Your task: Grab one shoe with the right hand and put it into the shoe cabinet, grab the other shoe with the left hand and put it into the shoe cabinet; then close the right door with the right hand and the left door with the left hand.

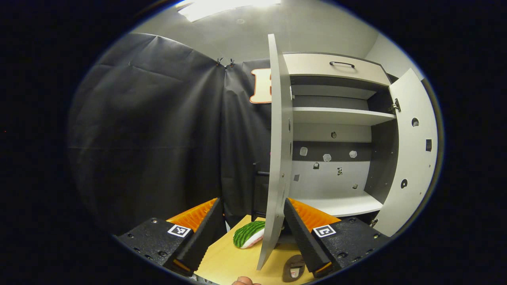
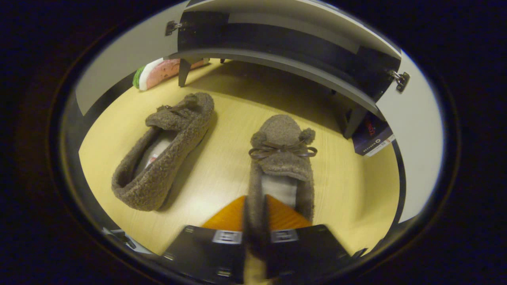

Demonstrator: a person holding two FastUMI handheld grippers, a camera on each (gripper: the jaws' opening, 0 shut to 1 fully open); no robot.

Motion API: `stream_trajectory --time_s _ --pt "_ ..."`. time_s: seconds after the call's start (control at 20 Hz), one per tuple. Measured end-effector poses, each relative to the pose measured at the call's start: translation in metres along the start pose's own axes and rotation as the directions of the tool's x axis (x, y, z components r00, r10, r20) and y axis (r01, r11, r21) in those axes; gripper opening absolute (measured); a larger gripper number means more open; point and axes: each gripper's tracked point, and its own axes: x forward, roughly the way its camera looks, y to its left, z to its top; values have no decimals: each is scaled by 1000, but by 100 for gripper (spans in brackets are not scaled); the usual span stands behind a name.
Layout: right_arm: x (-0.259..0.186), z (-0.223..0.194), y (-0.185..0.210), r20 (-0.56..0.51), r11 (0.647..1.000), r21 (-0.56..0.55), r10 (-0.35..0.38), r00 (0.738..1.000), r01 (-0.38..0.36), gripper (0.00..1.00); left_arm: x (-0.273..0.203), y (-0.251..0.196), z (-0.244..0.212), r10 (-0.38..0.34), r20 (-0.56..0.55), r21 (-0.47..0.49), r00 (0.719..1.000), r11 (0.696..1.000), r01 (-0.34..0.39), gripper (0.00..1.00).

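Note:
In the right gripper view two brown fuzzy shoes lie on the yellow wooden surface in front of the shoe cabinet [image 2: 285, 63]. My right gripper [image 2: 255, 204] is shut on the left side wall of the right shoe [image 2: 283, 158], near its heel. The left shoe [image 2: 166, 150] lies free, toe toward the cabinet. In the left gripper view my left gripper [image 1: 249, 237] is open and holds nothing. It hovers before the edge-on left door [image 1: 279, 158]. The cabinet's right door [image 1: 412, 150] also stands open, with bare shelves [image 1: 340, 116] inside. A brown shoe's opening [image 1: 295, 270] peeks out low down.
A watermelon-patterned slipper [image 1: 248, 234] lies by the cabinet's left leg, also visible in the right gripper view [image 2: 158, 73]. A dark box [image 2: 372, 138] sits under the cabinet's right side. A drawer with a handle [image 1: 341, 63] tops the cabinet. A fingertip [image 1: 245, 281] shows at the bottom edge.

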Motion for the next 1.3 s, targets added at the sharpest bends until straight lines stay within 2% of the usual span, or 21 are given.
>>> stream_trajectory --time_s 0.05,0.1,0.15,0.2,0.25,0.35,0.4,0.45,0.5,0.7,0.85,0.95,1.05,1.15,1.3 --pt "-1 -1 2 -3 1000 20 3 1000 -3 9 0 -1 0 -2 1 -4 1000 1000 2 96" --pt "-4 1 2 3 999 44 14 1000 -14 8 1 -3 -1 -6 1 -6 1000 1000 6 96" --pt "-10 6 1 19 996 80 27 999 -28 12 1 -5 -2 -13 -1 -6 1000 1000 13 96" --pt "-16 11 -1 39 992 117 47 998 -51 9 2 -8 -3 -20 -2 -5 1000 1000 20 96" --pt "-26 19 -2 59 982 171 77 995 -86 8 2 -11 -5 -27 -4 -5 1000 1000 27 96" --pt "-42 26 1 87 943 291 145 986 -164 1 3 -19 -8 -48 -12 -8 999 999 48 96" --pt "-52 32 -1 104 921 341 164 981 -190 1 3 -23 -11 -61 -16 -11 998 998 60 96" --pt "-64 36 -8 124 905 374 167 978 -202 1 4 -27 -12 -73 -21 -13 997 997 73 93" --pt "-76 43 -15 149 895 394 163 975 -210 1 4 -31 -14 -86 -23 -14 996 996 85 96" --pt "-150 90 -42 298 880 408 125 946 -244 1 5 -47 -20 -136 -35 -15 990 991 135 96" --pt "-227 151 -71 454 906 349 63 889 -242 1 7 -58 -25 -170 -42 -28 985 985 169 96" --pt "-275 199 -85 551 924 303 30 834 -233 1 8 -63 -27 -190 -45 -38 981 981 189 96" --pt "-308 247 -93 624 928 281 18 781 -245 1 9 -66 -27 -202 -43 -43 978 979 200 96" --pt "-325 295 -100 678 935 255 9 735 -246 0 8 -65 -27 -204 -39 -45 978 978 203 96" --pt "-320 343 -111 717 950 228 -17 697 -212 1 7 -61 -27 -195 -35 -47 980 980 193 96"
